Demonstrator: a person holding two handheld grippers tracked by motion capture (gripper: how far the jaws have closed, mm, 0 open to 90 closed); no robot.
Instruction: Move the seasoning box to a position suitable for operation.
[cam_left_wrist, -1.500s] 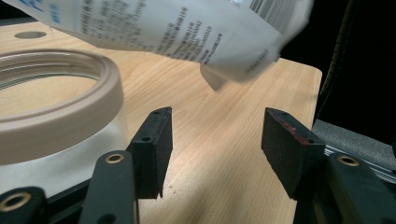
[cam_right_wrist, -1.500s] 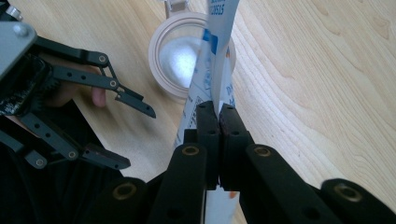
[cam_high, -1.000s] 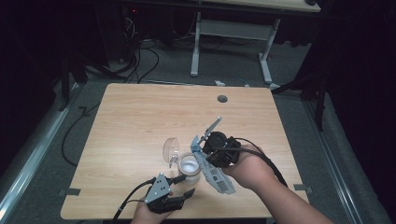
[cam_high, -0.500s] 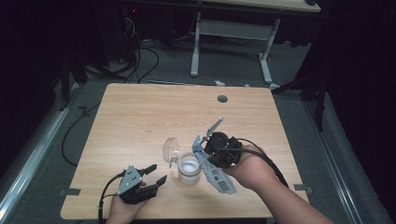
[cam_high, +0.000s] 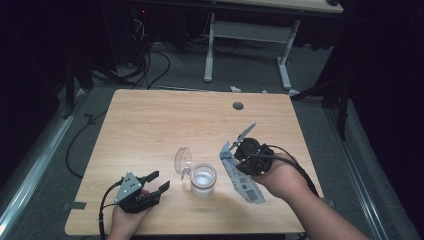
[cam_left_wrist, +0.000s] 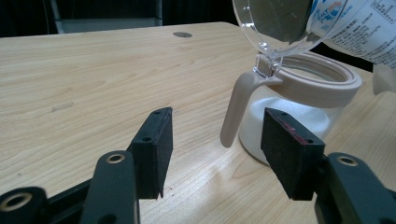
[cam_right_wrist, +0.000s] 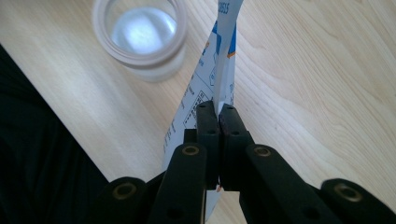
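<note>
Dark room, cables on the grey floor beyond a pale wooden table (cam_high: 150, 120) that takes up the middle of the high view.

Jar (cam_high: 203, 180): clear, beige rim, white powder inside, low centre of the frame. Hinged lid (cam_high: 183, 159) stands open at the jar's upper left, so the mouth is free from above. Judged purpose: filling from the packet.

Right gripper (cam_high: 239, 159): jaws pressed fully together on the flat printed packet (cam_high: 242, 177), pinching its thin edge. In the right gripper view the packet (cam_right_wrist: 219, 65) rises straight up from between the jaw tips, and the jar (cam_right_wrist: 140, 32) sits at upper left, near the packet's far end but not under it. The pinch keeps the packet stiff enough to aim; its lower end hangs just right of the jar in the high view, not over the mouth.

Left gripper (cam_high: 150, 182): jaws roughly half open, nothing between them, lying on the table at lower left. In the left gripper view the beige lid tab (cam_left_wrist: 236, 109) hangs just ahead of and between the two pads (cam_left_wrist: 152, 149), untouched; the jar wall sits behind the right-hand pad. Likely placed ready to steady the jar.
</note>
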